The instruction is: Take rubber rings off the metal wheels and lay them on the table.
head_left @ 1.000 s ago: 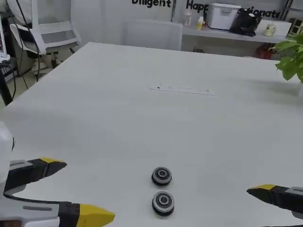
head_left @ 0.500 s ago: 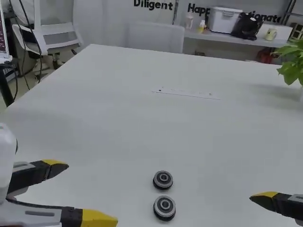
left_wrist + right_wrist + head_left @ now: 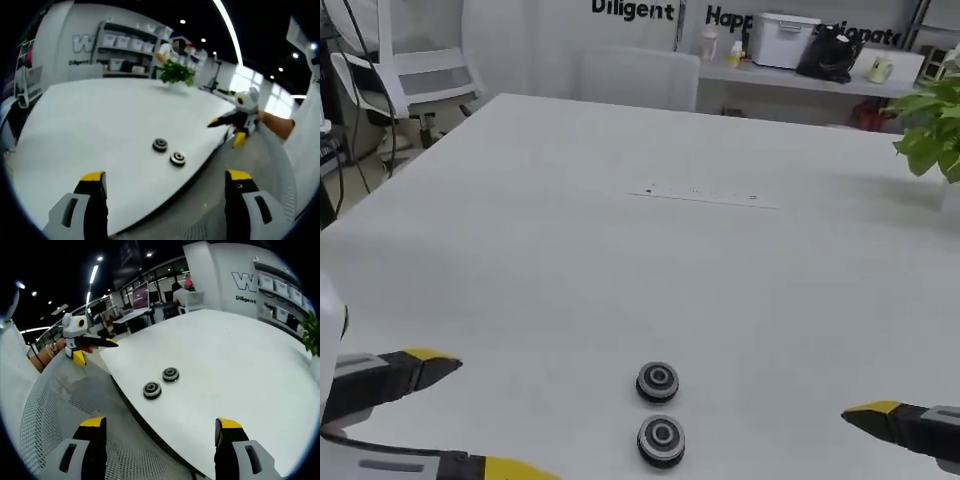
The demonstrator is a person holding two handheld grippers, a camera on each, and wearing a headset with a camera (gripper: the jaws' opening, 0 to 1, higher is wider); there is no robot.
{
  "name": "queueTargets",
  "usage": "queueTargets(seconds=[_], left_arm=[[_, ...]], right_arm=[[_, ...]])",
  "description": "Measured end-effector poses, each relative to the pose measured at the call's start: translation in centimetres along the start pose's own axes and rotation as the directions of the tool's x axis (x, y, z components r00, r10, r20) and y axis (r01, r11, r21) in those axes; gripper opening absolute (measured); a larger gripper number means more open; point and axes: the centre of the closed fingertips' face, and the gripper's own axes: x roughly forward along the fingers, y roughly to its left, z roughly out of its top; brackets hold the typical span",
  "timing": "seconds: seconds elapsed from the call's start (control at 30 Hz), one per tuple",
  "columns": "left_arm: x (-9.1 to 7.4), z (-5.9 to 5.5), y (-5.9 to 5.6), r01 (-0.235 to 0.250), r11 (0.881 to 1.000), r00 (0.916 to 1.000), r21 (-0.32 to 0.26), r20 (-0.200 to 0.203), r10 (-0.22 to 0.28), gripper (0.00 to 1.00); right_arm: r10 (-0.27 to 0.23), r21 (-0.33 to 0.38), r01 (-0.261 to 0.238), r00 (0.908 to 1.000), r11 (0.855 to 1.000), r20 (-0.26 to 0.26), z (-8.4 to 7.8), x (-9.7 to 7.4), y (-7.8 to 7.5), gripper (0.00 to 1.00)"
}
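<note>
Two metal wheels [image 3: 657,382] sit on the table [image 3: 620,250], rubber rings [image 3: 643,441] on. The left tool [image 3: 165,176] and right tool [image 3: 161,422] are spread apart, empty. Best if one holds a wheel steady while the other peels its ring.

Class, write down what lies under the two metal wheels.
The farther wheel and the nearer wheel both sit flat on the white table. Their undersides are hidden, so the contact faces cannot be seen.
</note>
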Motion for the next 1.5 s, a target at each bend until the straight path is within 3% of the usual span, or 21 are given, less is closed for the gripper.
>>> queueTargets(seconds=[0.63,0.7,0.8,0.93,1.03,1.13,1.27,1.5], left_arm=[[0.0,0.2,0.0,0.007,1.000,0.9999,-0.009,0.011,-0.007,1.00],[-0.1,0.7,-0.2,0.008,1.000,0.9992,0.020,0.038,-0.009,1.00],[-0.1,0.8,-0.2,0.010,1.000,0.9989,0.011,0.045,-0.010,1.00],[-0.4,1.9,-0.5,0.025,0.999,0.9944,0.030,0.102,-0.028,1.00],[-0.6,2.4,-0.3,0.022,0.999,0.9922,0.041,0.122,-0.027,1.00],[-0.7,2.9,-0.6,0.037,0.997,0.9897,0.073,0.135,-0.046,1.00],[-0.7,2.9,-0.7,0.045,0.993,0.9920,0.111,0.112,-0.058,1.00],[-1.1,5.2,-0.4,0.047,0.987,0.9873,0.156,0.143,-0.070,1.00]], right_arm=[[0.003,0.008,-0.003,1.0000,1.000,0.008,0.2,0.0,-0.1,0.89],[-0.003,0.013,0.003,0.9999,1.000,0.013,0.3,0.0,-0.3,0.89],[0.001,0.029,-0.002,0.9990,1.000,0.045,0.8,-0.2,-0.3,0.89],[0.000,0.038,-0.002,0.9985,0.999,0.055,1.0,-0.2,-0.3,0.90],[-0.002,0.040,-0.001,0.9973,0.999,0.073,1.5,-0.3,-0.3,0.90],[-0.014,0.023,0.011,0.9946,1.000,0.103,2.3,-0.8,-0.5,0.89],[-0.036,-0.012,0.038,0.9936,0.999,0.107,3.3,-0.9,-0.9,0.89],[-0.004,-0.062,0.015,0.9858,0.998,0.168,7.3,-0.9,-0.3,0.88]])
